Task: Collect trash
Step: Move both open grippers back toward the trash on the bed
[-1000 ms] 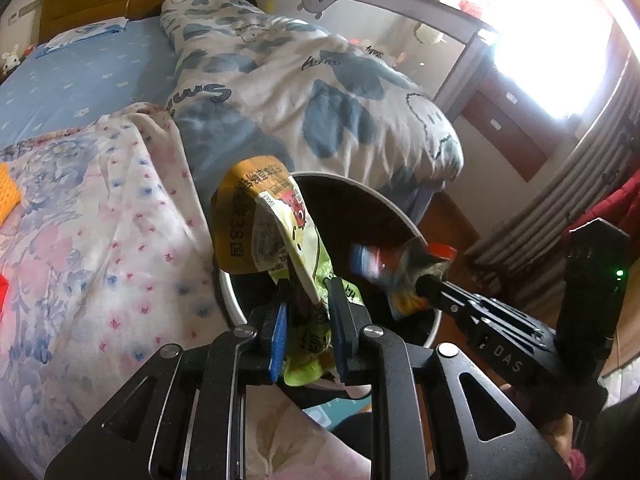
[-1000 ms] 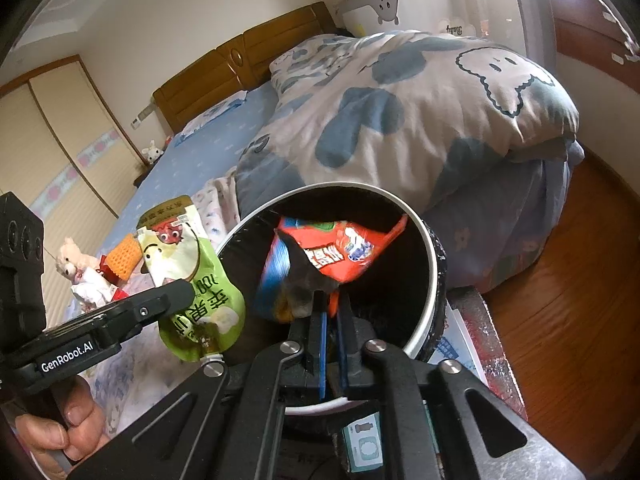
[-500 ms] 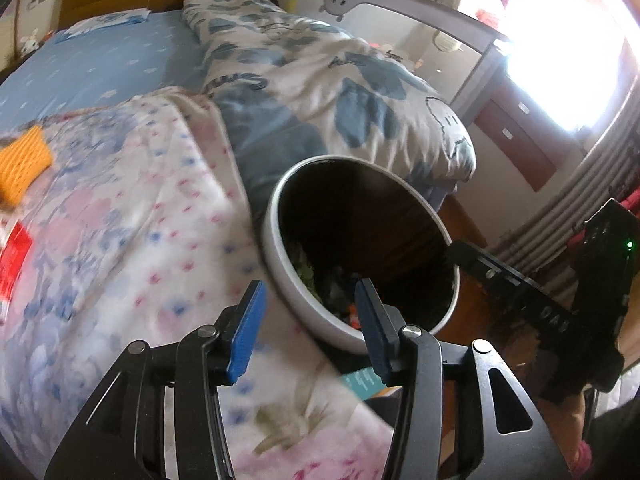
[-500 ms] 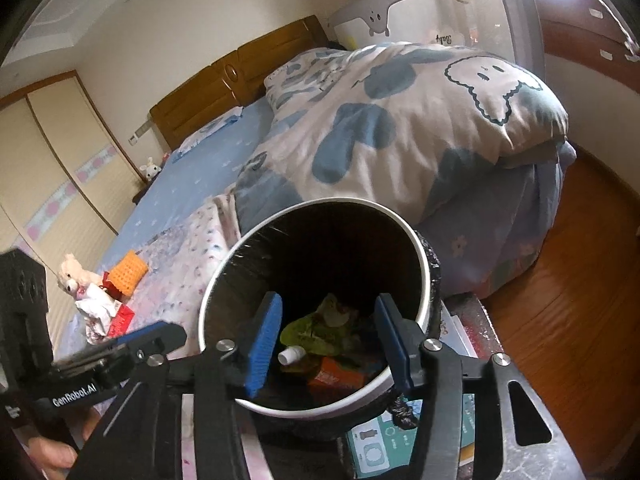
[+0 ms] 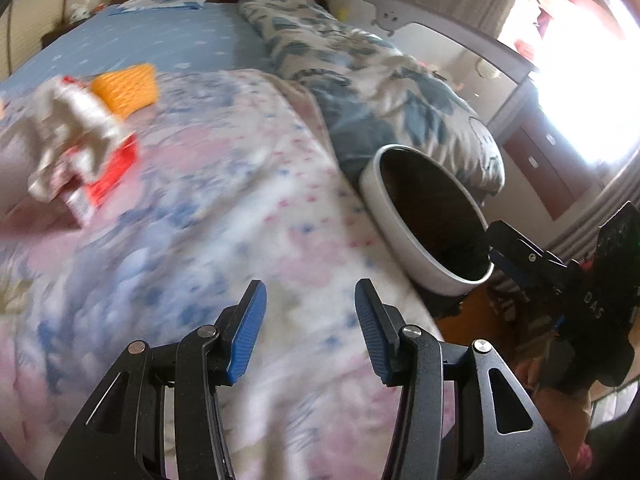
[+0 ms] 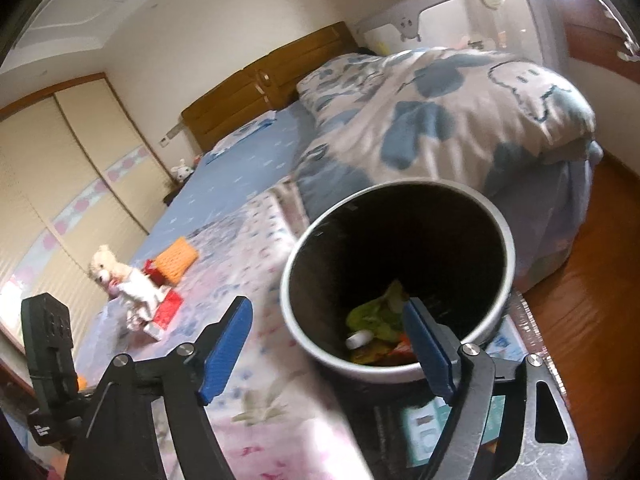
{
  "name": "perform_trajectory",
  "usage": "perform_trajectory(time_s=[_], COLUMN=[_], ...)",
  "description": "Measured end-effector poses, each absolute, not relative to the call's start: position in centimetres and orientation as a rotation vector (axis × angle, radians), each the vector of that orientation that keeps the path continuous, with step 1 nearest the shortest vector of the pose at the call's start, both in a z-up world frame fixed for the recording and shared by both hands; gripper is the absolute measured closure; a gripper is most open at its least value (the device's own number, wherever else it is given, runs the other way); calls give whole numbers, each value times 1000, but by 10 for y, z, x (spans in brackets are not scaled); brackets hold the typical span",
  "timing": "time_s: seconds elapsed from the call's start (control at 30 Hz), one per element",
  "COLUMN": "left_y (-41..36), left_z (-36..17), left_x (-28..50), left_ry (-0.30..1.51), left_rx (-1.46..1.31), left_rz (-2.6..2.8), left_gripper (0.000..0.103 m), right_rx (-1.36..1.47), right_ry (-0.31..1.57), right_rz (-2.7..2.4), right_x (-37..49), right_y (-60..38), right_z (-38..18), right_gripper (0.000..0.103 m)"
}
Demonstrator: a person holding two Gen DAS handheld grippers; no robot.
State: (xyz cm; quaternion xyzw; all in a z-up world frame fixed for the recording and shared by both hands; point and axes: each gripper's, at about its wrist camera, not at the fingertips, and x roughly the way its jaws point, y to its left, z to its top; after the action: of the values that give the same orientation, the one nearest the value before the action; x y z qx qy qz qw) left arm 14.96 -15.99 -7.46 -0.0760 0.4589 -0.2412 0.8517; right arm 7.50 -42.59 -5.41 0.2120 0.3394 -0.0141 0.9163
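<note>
A white bin with a black liner [image 6: 380, 372] stands at the bed's edge, holding a green pouch [image 6: 376, 316] and a red wrapper [image 6: 400, 350]. My right gripper [image 6: 326, 352] hovers just before its rim, jaws opening, nothing between them. My left gripper [image 5: 308, 332] is open and empty over the floral blanket [image 5: 224, 216], with the bin [image 5: 384, 208] off to its right. On the blanket to the far left lie a red wrapper [image 5: 112, 176], an orange mesh item [image 5: 126, 88] and a white plush toy [image 5: 68, 136]; the right wrist view shows that wrapper [image 6: 168, 308] too.
A rolled quilt with blue cartoon prints [image 6: 460, 120] lies behind the bin. A wooden headboard [image 6: 272, 76] and wardrobe doors [image 6: 60, 184] stand beyond the bed. Wood floor [image 6: 580, 300] runs to the right. A printed packet [image 6: 424, 428] lies under the bin.
Both grippers opened and their wrappers dropped into the bin. My left gripper swung left, away from the bin and over the blanket. The right gripper shifted a little left at the rim.
</note>
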Motion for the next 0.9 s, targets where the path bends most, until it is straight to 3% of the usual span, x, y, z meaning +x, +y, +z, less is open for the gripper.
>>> perform_trajectory(time_s=[0.9], left_y=[16], left_z=[-91], left_x=[147], left_ry=[929], left_rx=[-265], left_rz=[-172], left_gripper=[57], right_rx=[307], right_ry=[812], right_rz=[251], right_x=[116], right_y=[-256], right_z=[-90], right_gripper=[23])
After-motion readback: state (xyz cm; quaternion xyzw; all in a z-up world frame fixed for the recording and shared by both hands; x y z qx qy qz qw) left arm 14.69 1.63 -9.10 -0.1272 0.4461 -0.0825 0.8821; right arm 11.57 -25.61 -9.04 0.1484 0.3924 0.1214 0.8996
